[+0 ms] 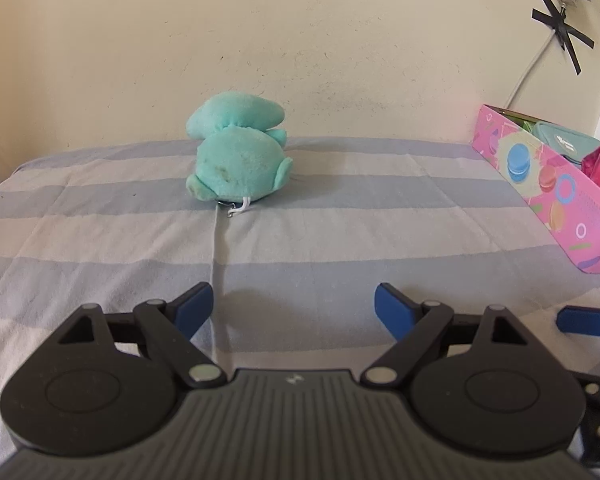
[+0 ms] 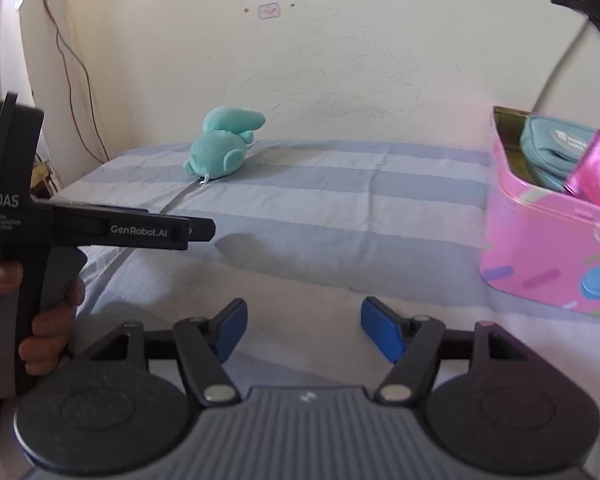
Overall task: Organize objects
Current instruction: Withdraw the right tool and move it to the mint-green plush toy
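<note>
Teal plush toy (image 1: 236,156) — lain on the striped sheet (image 1: 340,216), dead ahead of the left gripper (image 1: 294,306), well apart, long axis running away from it. Left gripper judged nearer than the right gripper (image 2: 304,330). Both sets of fingers are spread wide — nothing is held.

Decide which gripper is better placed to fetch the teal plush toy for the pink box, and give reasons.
Probably the left gripper: its open jaws point almost straight at the teal plush toy. The right gripper, also open and empty, sits nearer the pink box, with the toy off to its left.
</note>
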